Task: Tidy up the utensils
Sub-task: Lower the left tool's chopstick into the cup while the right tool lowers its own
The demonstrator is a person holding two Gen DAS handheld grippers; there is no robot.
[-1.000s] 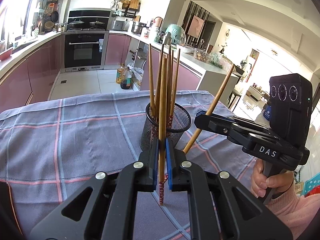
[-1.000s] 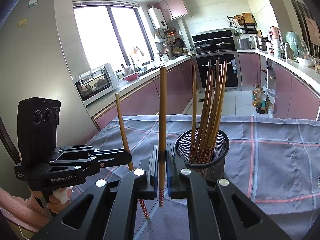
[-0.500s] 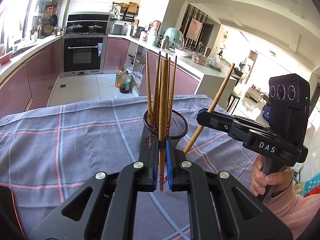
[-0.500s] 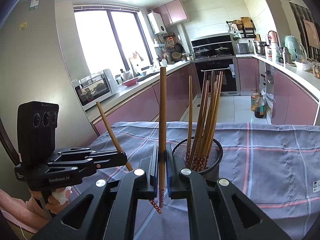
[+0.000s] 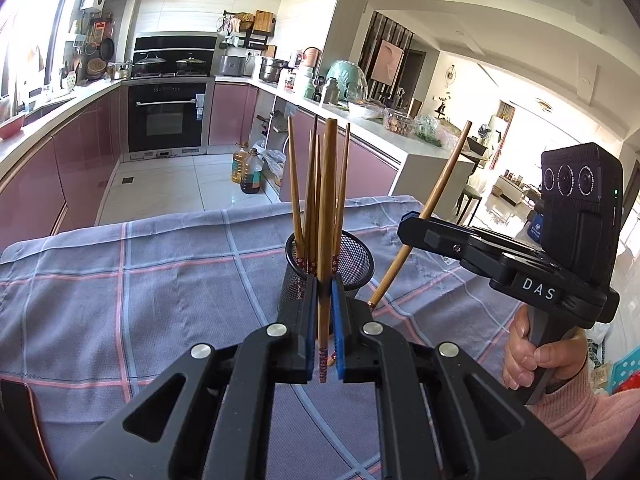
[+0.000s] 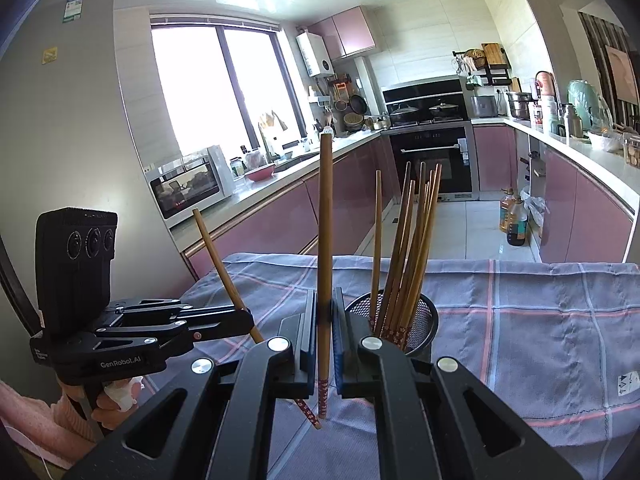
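A built-in oven (image 5: 166,118), oil bottles (image 5: 247,168) and a microwave (image 6: 186,188) surround the plaid tablecloth (image 5: 120,280).

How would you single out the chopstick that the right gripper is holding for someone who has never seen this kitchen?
Start at the plaid tablecloth and find the black mesh cup full of chopsticks. Just left of it, the right gripper is shut on one chopstick. Unlike the bundled ones, it stands alone outside the cup, upright, patterned end down.
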